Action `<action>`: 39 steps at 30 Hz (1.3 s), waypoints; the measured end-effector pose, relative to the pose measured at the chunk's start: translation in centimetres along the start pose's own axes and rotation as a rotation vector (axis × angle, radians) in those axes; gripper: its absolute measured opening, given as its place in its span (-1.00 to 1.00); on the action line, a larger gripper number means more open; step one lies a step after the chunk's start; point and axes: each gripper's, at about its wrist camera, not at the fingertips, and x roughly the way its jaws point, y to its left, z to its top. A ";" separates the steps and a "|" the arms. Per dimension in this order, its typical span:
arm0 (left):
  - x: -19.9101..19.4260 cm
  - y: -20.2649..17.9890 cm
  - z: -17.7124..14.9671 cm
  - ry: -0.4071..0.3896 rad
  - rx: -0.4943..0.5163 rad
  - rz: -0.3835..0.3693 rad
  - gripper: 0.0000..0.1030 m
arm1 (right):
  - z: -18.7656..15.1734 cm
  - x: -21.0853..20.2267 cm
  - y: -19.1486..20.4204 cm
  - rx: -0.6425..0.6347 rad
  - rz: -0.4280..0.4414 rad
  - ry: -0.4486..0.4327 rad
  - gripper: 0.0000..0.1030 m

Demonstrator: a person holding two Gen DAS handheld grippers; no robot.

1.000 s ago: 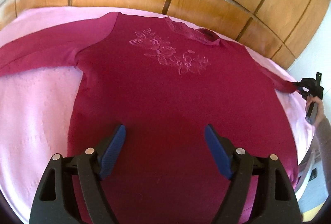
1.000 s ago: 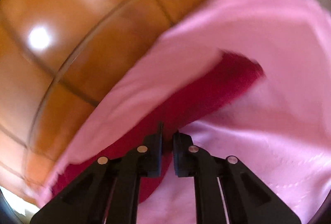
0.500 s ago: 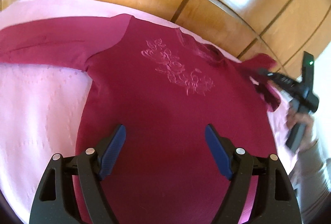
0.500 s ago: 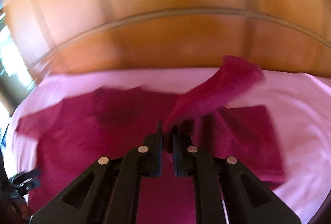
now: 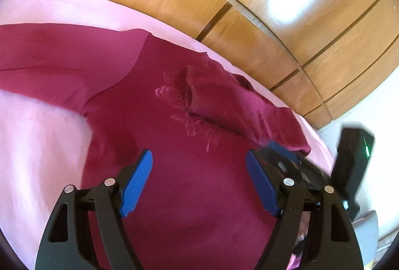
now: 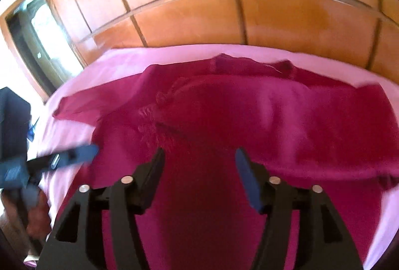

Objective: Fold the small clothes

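Note:
A dark red long-sleeved top with an embossed flower on the chest lies flat on a pink sheet. Its right sleeve is folded across the chest; its left sleeve lies stretched out to the left. My left gripper is open and empty above the top's lower body. My right gripper is open and empty above the top, with the folded sleeve in front of it. The right gripper also shows blurred in the left wrist view, and the left gripper in the right wrist view.
A wooden panelled wardrobe stands right behind the bed. The pink sheet's right edge falls off toward a pale floor. A window or mirror shows at the left in the right wrist view.
My right gripper carried the right sleeve from the far right across the chest, let it go and opened. My left gripper stayed open and moved a little closer over the top.

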 end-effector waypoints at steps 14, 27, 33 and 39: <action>8.1 -0.3 6.0 0.069 -0.100 0.018 -0.37 | -1.7 -7.0 -13.6 0.601 0.191 -0.257 0.92; 3.7 1.6 6.7 -0.036 0.048 0.207 -0.88 | -2.2 -3.9 -14.4 0.616 0.044 -0.277 0.91; 5.1 2.1 5.0 -0.012 0.085 0.272 -0.88 | -2.5 -5.4 -11.4 0.487 -0.009 -0.143 0.92; 3.4 0.7 5.4 -0.077 0.117 0.236 -0.88 | 0.0 -9.5 -6.9 0.279 -0.014 -0.185 0.92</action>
